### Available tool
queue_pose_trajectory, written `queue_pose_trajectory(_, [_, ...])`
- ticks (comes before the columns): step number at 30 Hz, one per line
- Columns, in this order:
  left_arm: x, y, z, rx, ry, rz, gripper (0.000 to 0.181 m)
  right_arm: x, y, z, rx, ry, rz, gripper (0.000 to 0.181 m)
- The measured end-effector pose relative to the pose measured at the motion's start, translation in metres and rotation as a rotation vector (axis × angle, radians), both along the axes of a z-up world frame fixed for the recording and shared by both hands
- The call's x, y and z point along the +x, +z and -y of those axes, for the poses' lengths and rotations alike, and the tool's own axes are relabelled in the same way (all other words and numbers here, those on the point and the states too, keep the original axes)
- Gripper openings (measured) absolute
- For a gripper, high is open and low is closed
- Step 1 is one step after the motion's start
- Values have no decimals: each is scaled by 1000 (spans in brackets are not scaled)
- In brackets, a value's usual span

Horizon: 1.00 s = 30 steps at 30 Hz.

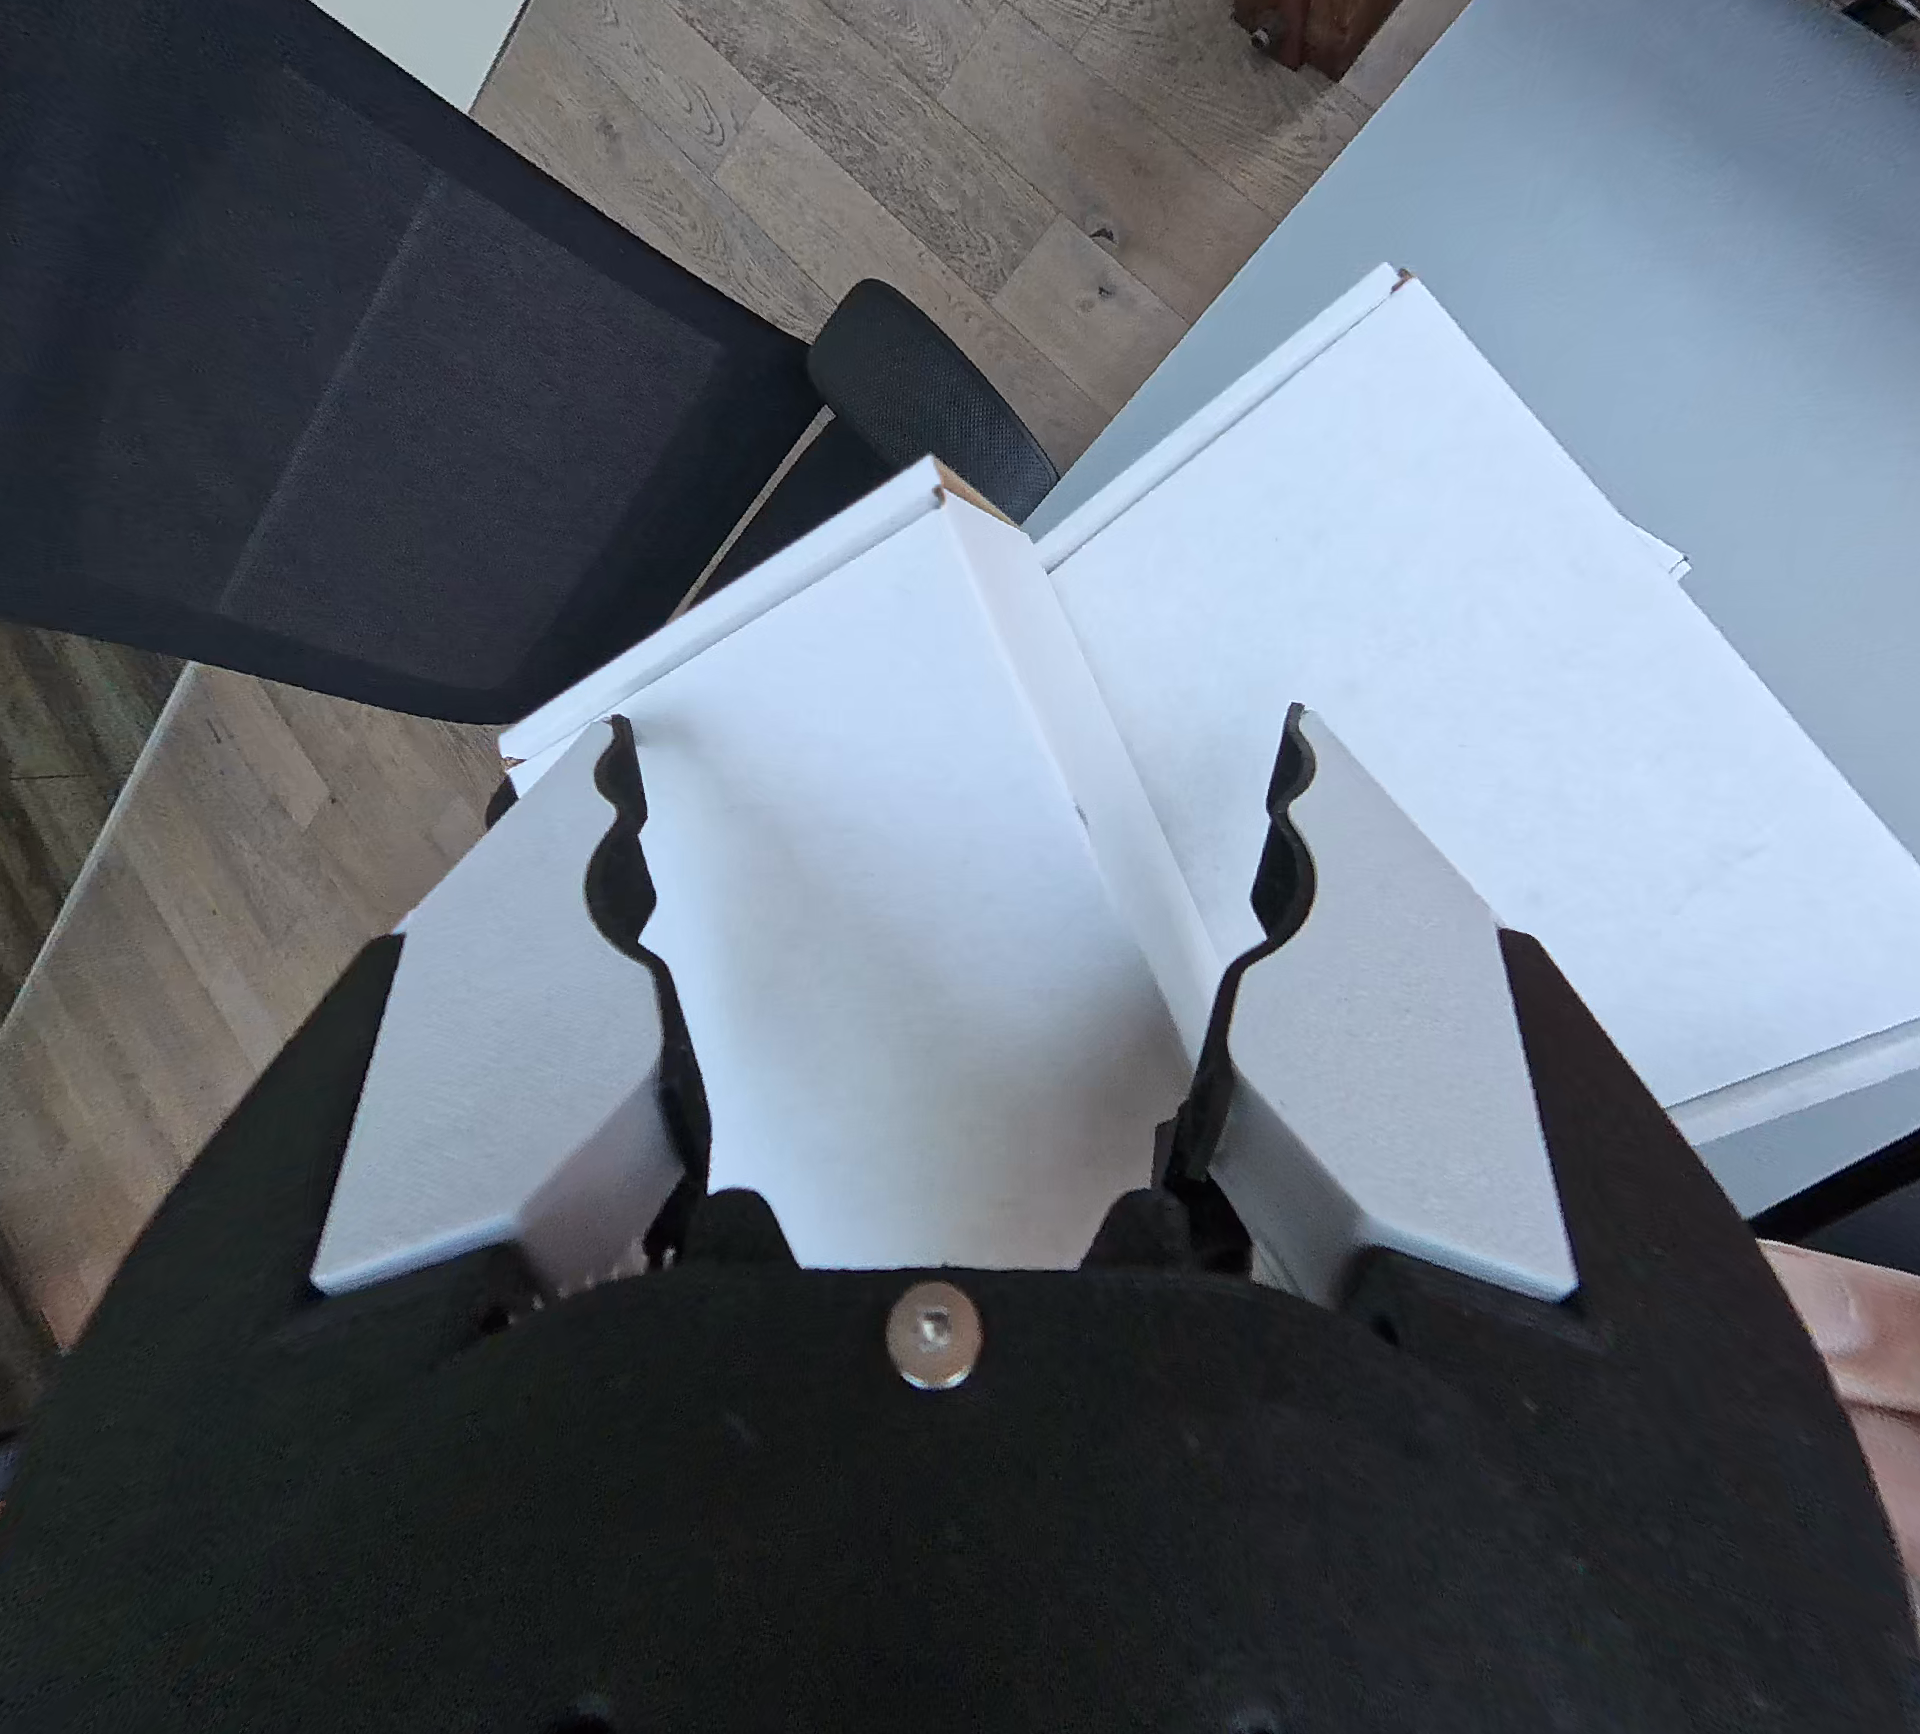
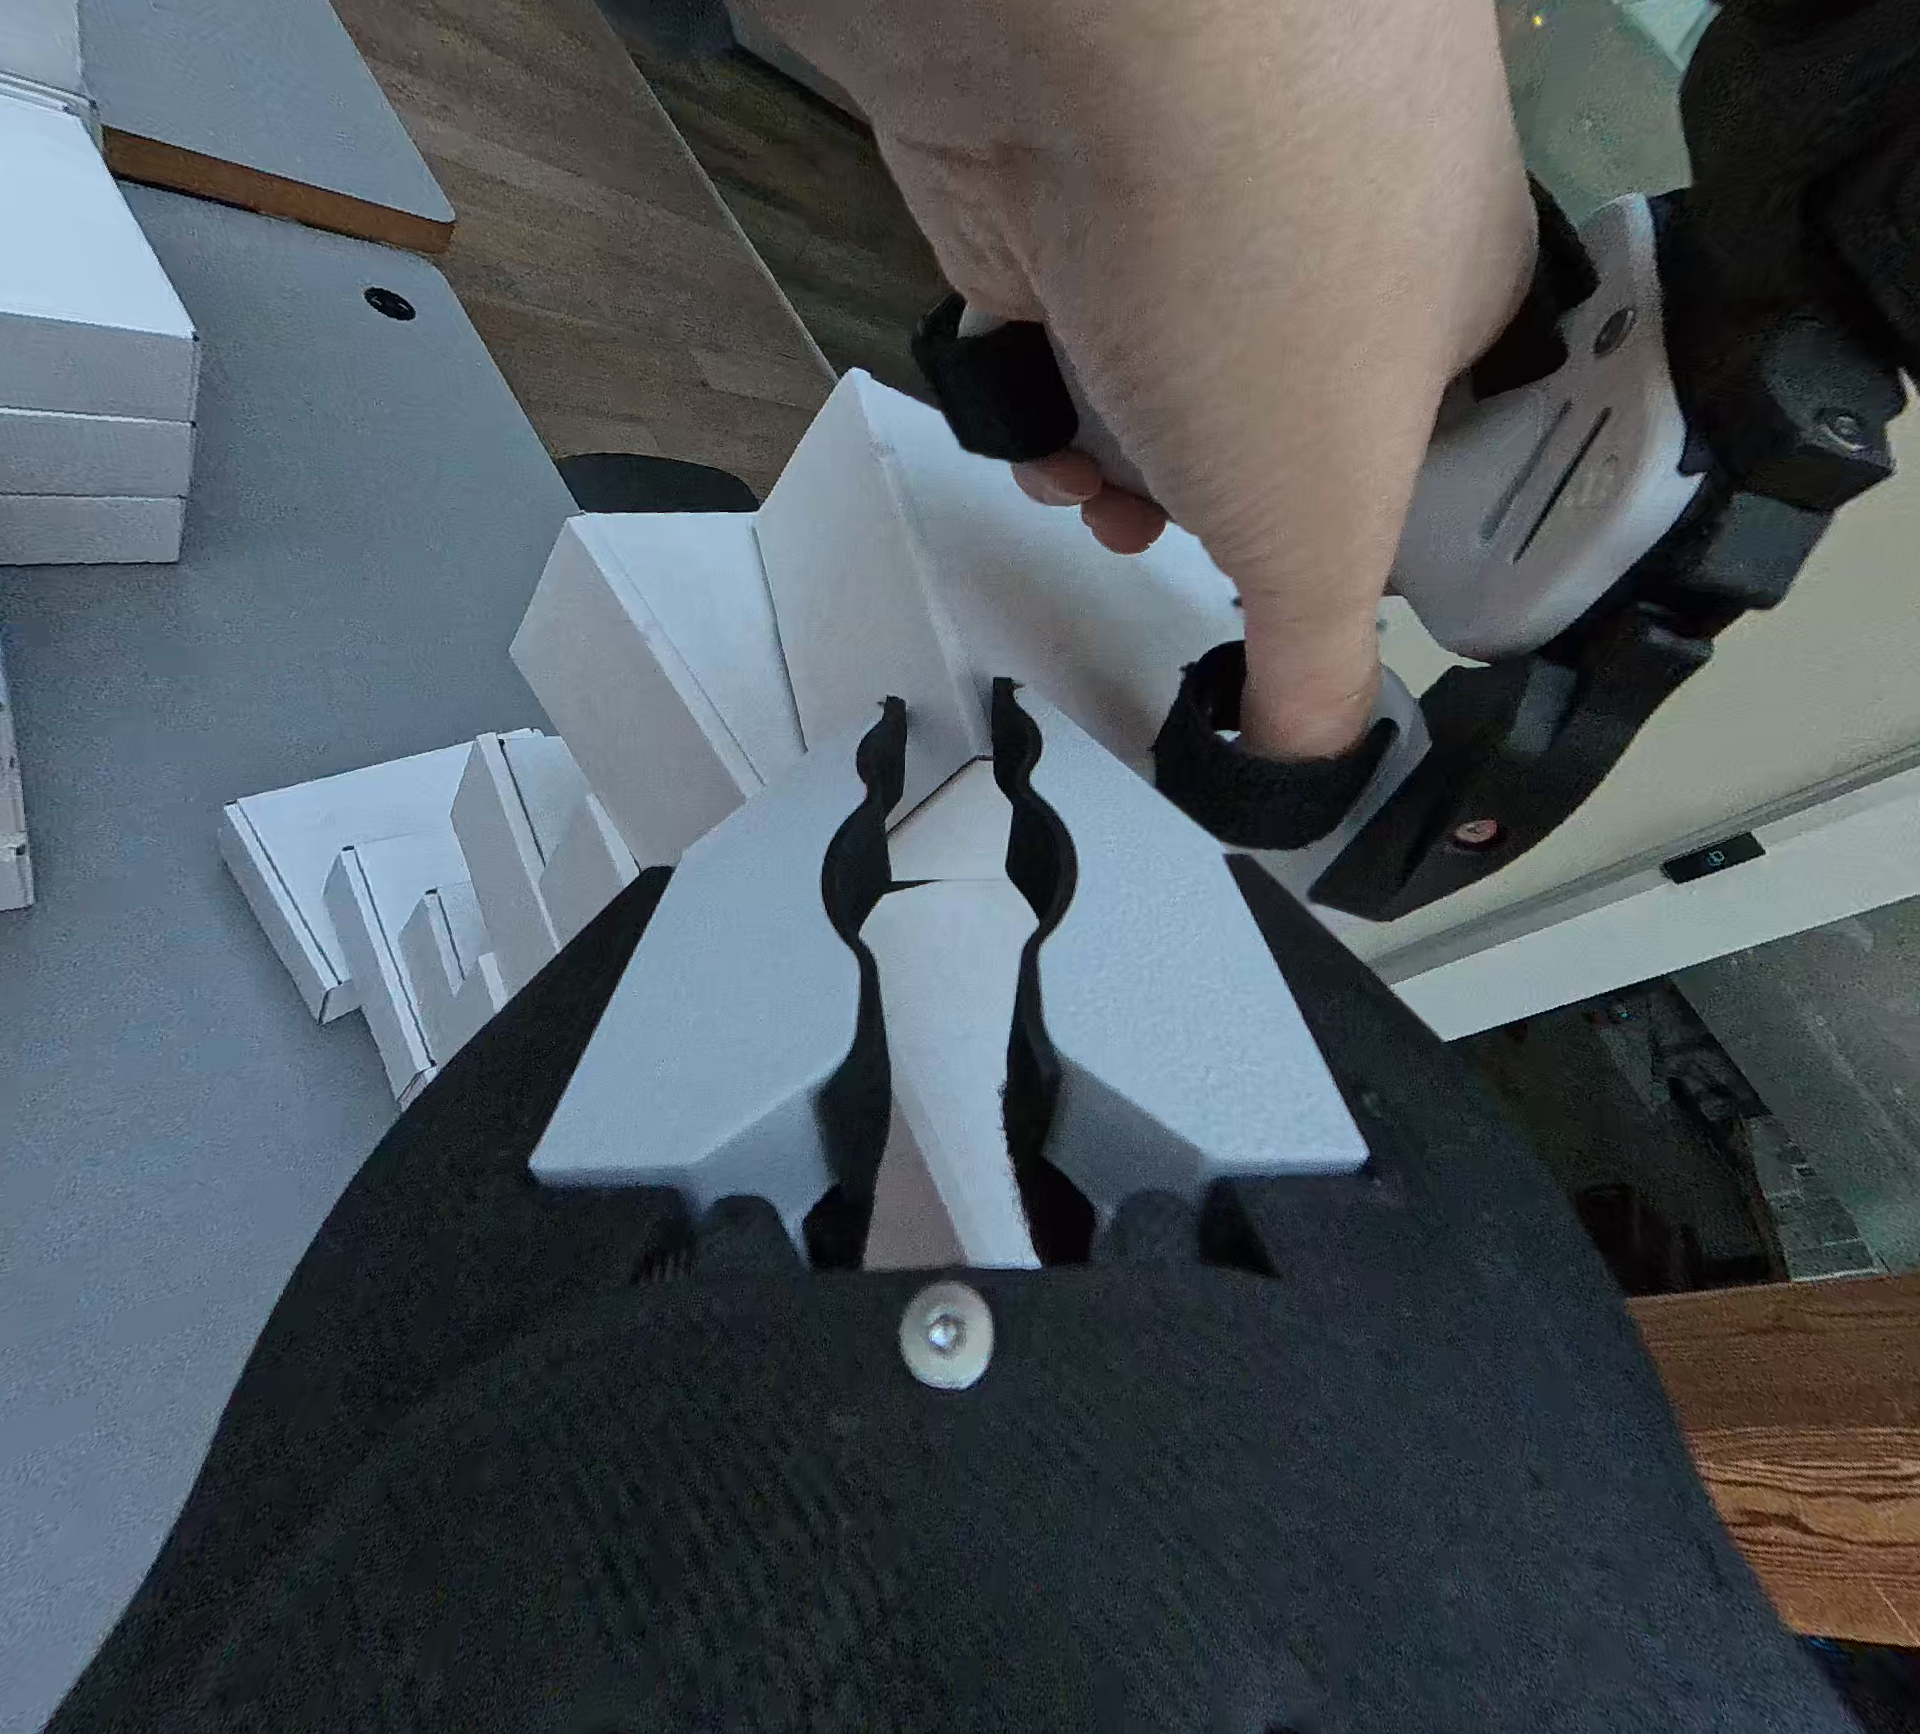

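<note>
The left tongs (image 1: 956, 728) are spread wide, and nothing is clamped between the two fingers. A white cardboard box panel (image 1: 883, 853) fills the gap between them, and a raised white fold (image 1: 1039, 697) runs up just inside the right finger. Whether the fingers touch the card cannot be told; the panel appears to lie just beyond them, so the wide spread is judged to suit bracing or pressing a flat face rather than pinching it. A second flat white panel (image 1: 1455, 749) lies to the right on the grey counter (image 1: 1662, 230), near its edge. A black mesh chair (image 1: 312, 334) stands beyond the counter edge over a wooden floor (image 1: 883, 22).

The right tongs (image 2: 948, 705) are nearly closed, and a narrow white cardboard flap (image 2: 951, 1009) is held between the dark wavy pads. The gap is slim, and the flap seems gripped so that it can be kept standing along its crease. Just past the tips, the upright white box wall (image 2: 852, 562) is met by that flap.

Above and to the right, a hand (image 2: 1195, 230) is seen wrapped round the body of the other gripper (image 2: 1558, 489), one finger passed through a black strap loop.

Folded white boxes (image 2: 94, 354) are stacked at the far left of the counter, and a partly folded white box blank (image 2: 416, 884) lies nearer, well apart from the flap.
</note>
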State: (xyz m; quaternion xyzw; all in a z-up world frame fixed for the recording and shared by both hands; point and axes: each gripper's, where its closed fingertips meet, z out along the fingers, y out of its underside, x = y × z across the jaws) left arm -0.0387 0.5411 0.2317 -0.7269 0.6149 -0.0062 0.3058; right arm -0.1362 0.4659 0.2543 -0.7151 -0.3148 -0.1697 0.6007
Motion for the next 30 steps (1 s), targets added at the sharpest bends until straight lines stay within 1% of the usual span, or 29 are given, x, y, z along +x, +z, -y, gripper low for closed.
queue_pose_trajectory(4, [1, 7, -1, -12, 16, 32, 111, 0, 0, 1, -10, -1, -20, 16])
queue_pose_trajectory(8, [1, 32, -10, 35, 36, 137, 110, 0, 0, 1, -16, -2, -24, 16])
queue_pose_trajectory(10, [-6, 44, -9, -16, 51, 199, 113, -1, 0, 2, -19, -2, -22, 16])
queue_pose_trajectory(12, [-22, 58, -10, -85, 88, 314, 115, 0, 0, 2, -20, -1, -26, 16])
queue_pose_trajectory(14, [-47, 68, -10, -189, 109, 480, 117, 0, 0, 3, -21, 1, -34, 16])
queue_pose_trajectory(15, [-59, 71, -5, -246, 74, 567, 123, 0, 0, 3, -23, 2, -38, 16])
queue_pose_trajectory(16, [-73, 72, 1, -284, 8, 648, 128, -1, 0, 3, -26, 5, -41, 16])
queue_pose_trajectory(18, [-99, 67, 16, -309, -153, 787, 121, -1, 0, 3, -33, 10, -47, 16])
queue_pose_trajectory(19, [-110, 58, 22, -312, -203, 811, 123, -1, 0, 2, -38, 12, -53, 16])
queue_pose_trajectory(21, [-124, 26, 34, -337, -261, 757, 128, -1, 0, 2, -40, 17, -60, 15])
queue_pose_trajectory(22, [-125, 12, 40, -346, -280, 726, 130, -1, 0, 2, -40, 20, -62, 15])
queue_pose_trajectory(23, [-125, 4, 42, -330, -293, 715, 130, -1, 0, 2, -41, 24, -65, 15])
queue_pose_trajectory(24, [-122, 1, 44, -296, -303, 721, 129, -1, 0, 2, -44, 27, -68, 15])
queue_pose_trajectory(27, [-112, 5, 55, -213, -360, 767, 120, -1, 0, 3, -58, 42, -91, 15])
queue_pose_trajectory(29, [-107, -2, 54, -129, -352, 706, 122, -1, 0, 4, -77, 62, -106, 14])
queue_pose_trajectory(30, [-106, -8, 52, -94, -337, 664, 126, 0, 0, 4, -92, 67, -121, 14])
